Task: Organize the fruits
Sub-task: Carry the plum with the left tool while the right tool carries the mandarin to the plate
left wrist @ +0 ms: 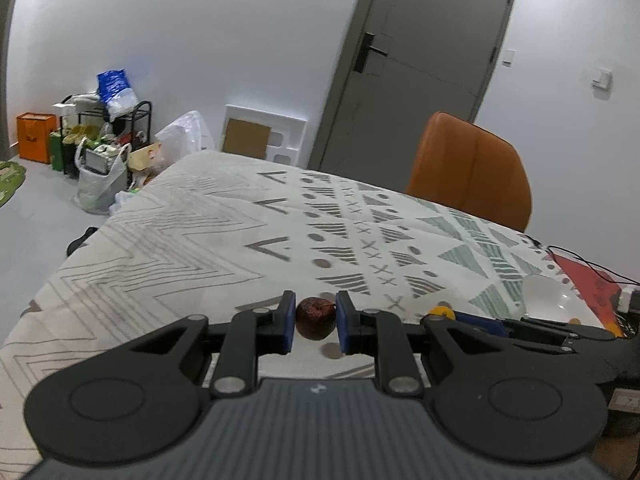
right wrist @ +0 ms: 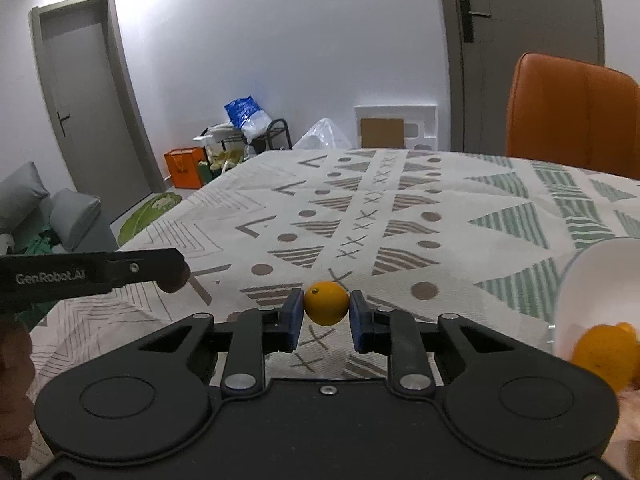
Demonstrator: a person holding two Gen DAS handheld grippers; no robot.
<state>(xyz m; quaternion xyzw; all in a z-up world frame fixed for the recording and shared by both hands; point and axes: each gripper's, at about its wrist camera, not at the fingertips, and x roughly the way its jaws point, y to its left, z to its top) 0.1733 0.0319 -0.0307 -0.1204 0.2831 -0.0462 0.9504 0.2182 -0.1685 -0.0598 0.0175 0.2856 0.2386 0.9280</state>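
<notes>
I had the left gripper (left wrist: pixel 316 322) clamped on a dark red fruit (left wrist: pixel 315 317) and the right gripper (right wrist: pixel 326 314) pinching a small orange (right wrist: pixel 326 303), both above the patterned tablecloth (right wrist: pixel 400 216), presumably for sorting; the white bowl (right wrist: pixel 592 292) with oranges sat right of it.

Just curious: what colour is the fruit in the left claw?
Dark red fruit, clearest in the left wrist view.
</notes>
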